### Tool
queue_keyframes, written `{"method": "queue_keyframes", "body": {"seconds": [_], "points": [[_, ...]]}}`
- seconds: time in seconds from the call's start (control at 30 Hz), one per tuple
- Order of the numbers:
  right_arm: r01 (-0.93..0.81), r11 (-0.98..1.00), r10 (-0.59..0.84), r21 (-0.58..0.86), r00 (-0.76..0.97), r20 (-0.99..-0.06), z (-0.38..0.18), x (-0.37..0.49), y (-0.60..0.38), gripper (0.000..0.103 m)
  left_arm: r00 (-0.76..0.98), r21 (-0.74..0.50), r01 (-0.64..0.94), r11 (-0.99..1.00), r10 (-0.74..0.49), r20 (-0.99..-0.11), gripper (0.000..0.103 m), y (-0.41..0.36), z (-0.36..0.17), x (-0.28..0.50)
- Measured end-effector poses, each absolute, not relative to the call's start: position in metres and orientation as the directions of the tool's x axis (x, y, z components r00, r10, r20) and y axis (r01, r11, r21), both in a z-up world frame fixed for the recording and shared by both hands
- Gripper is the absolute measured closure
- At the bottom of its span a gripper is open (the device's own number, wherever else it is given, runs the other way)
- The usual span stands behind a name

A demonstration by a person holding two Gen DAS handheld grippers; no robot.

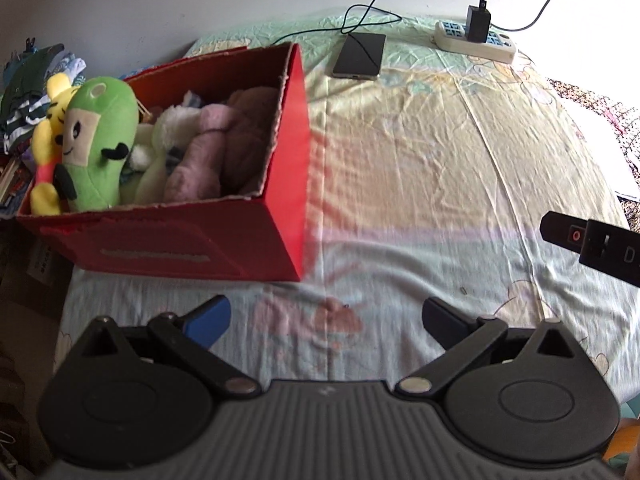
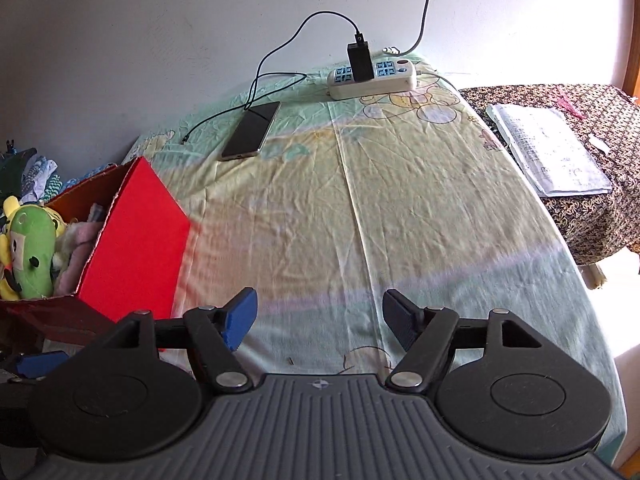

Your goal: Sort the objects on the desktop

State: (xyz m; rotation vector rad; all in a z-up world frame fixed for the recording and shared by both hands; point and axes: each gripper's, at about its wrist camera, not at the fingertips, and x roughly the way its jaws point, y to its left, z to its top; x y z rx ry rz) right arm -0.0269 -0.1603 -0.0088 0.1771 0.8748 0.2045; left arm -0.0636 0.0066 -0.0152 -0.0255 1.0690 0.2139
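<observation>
A red cardboard box (image 1: pixel 188 240) stands at the left of the cloth-covered table and holds several plush toys: a green one (image 1: pixel 100 140), a yellow one (image 1: pixel 46 148), a white one and a brown-pink one (image 1: pixel 224 140). My left gripper (image 1: pixel 326 316) is open just in front of the box's right corner, with nothing between its fingers. My right gripper (image 2: pixel 318 320) is open over bare cloth, to the right of the red box (image 2: pixel 136 240). A black part of the right tool (image 1: pixel 592 240) shows at the right edge of the left wrist view.
A phone (image 1: pixel 360 56) lies at the back on a black cable, and a white power strip (image 1: pixel 476 40) with a black charger (image 2: pixel 360 62) is beside it. Papers (image 2: pixel 548 148) rest on a patterned surface to the right. Clothes (image 1: pixel 28 88) are piled left of the box.
</observation>
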Motion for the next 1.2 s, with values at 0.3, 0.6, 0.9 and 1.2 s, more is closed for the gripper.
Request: {"method": "queue_keyframes", "body": {"seconds": [0.3, 0.6, 0.9, 1.2], "points": [[-0.136, 0.967, 0.256, 0.217, 0.576, -0.776, -0.022, -0.032, -0.142, 0.029, 0.414, 0.095, -0.212, 0.973, 0.177, -0.893, 0.001, 0.020, -0.028, -0.071], [-0.176, 0.966, 0.255, 0.188, 0.558, -0.790, -0.022, -0.038, -0.087, 0.028, 0.407, 0.104, -0.252, 0.962, 0.203, -0.890, 0.001, 0.076, -0.022, -0.087], [-0.218, 0.962, 0.262, 0.167, 0.543, -0.798, -0.017, -0.050, -0.021, 0.028, 0.367, 0.135, -0.318, 0.938, 0.253, -0.895, 0.001, 0.145, -0.019, -0.103], [-0.224, 0.963, 0.251, 0.149, 0.546, -0.799, -0.008, -0.064, 0.024, 0.028, 0.385, 0.127, -0.343, 0.931, 0.263, -0.885, 0.001, 0.193, -0.010, -0.109]]}}
